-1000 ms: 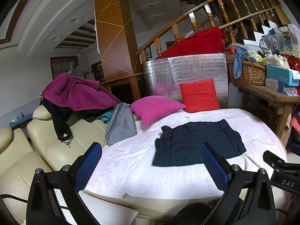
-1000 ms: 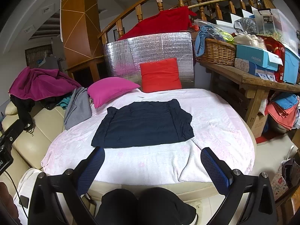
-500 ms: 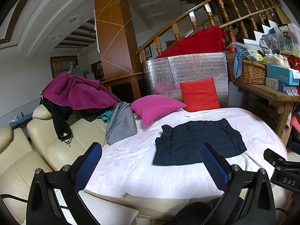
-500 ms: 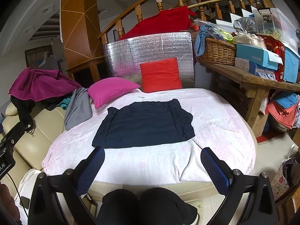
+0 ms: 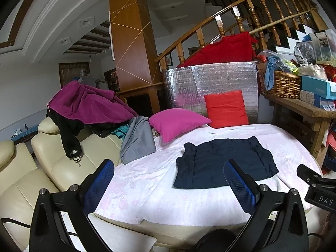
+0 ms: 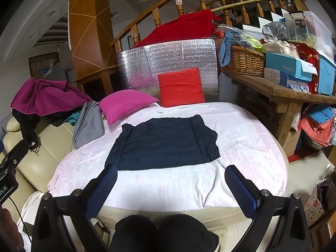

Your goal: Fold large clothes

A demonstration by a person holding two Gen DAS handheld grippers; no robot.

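A dark navy garment (image 6: 166,143) lies folded into a flat rectangle in the middle of the pale pink cover (image 6: 247,138) on a round bed. The left wrist view shows that navy garment (image 5: 222,163) to the right of centre. My left gripper (image 5: 168,176) is open and holds nothing, back from the bed's near-left edge. My right gripper (image 6: 171,180) is open too, hovering over the bed's front edge just short of the garment's near hem. A person's dark knees (image 6: 163,233) sit under it.
Magenta pillow (image 6: 126,105) and red pillow (image 6: 180,87) lie at the bed's back against a silver foil panel (image 6: 168,61). A cream sofa (image 5: 52,168) with a grey garment (image 5: 138,140) and purple jacket (image 5: 88,105) flanks the left. A cluttered wooden bench (image 6: 283,88) stands right.
Both grippers drifted very slightly, so the garment sits a touch higher in the views. Nothing was gripped or released.
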